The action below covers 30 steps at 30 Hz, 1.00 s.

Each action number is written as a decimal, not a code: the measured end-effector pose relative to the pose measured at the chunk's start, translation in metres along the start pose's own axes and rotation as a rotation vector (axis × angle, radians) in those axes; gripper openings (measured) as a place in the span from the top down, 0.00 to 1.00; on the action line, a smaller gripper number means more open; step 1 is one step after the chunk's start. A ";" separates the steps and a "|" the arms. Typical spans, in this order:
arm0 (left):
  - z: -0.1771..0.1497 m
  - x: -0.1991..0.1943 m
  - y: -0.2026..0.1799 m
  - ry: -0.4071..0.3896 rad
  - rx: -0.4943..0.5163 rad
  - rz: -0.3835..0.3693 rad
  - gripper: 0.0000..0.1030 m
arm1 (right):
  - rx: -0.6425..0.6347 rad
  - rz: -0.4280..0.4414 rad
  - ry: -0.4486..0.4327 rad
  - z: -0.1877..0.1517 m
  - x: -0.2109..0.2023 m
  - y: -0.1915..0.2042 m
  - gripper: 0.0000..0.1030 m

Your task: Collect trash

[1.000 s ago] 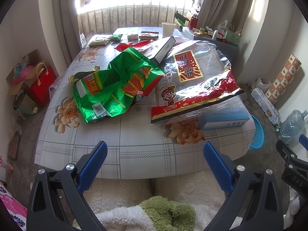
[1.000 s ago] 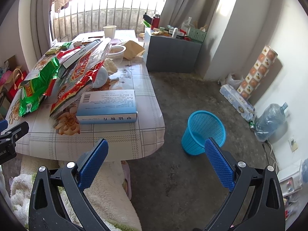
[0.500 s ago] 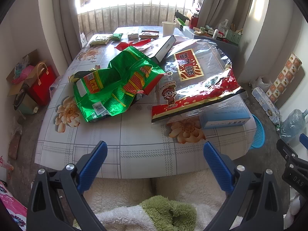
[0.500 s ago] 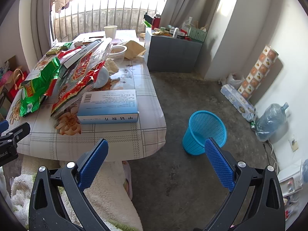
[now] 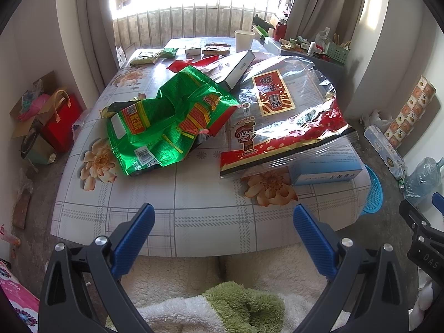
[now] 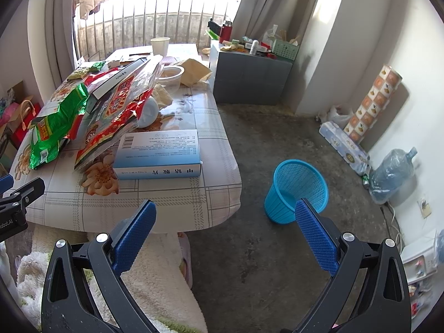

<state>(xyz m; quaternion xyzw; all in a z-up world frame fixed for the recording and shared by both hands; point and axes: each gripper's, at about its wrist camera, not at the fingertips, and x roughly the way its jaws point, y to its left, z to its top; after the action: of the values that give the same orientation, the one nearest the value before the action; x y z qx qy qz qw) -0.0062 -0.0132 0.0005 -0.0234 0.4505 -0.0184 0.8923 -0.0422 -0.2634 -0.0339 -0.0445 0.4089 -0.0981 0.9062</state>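
Both tongs, left (image 5: pixel 220 223) and right (image 6: pixel 225 217), wide open, empty, short of counter (image 5: pixel 177 208). Green wrapper (image 5: pixel 166 122) nearest left; bin (image 6: pixel 297 190) waits on floor.

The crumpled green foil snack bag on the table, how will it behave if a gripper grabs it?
The crumpled green foil snack bag looks empty and creased, so it is probably very light and floppy, sagging from wherever it is pinched. Its glossy surface may slip between the blue pads. It should crush without harm.
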 end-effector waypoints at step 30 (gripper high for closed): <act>0.014 0.019 0.076 -0.048 -0.096 0.146 0.05 | 0.095 0.204 -0.089 0.044 -0.001 0.019 0.07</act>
<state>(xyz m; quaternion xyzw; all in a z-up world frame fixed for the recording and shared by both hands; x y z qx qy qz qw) 0.0174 0.0621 -0.0112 -0.0336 0.4300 0.0689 0.8996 -0.0072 -0.2443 -0.0074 0.0361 0.3654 -0.0228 0.9299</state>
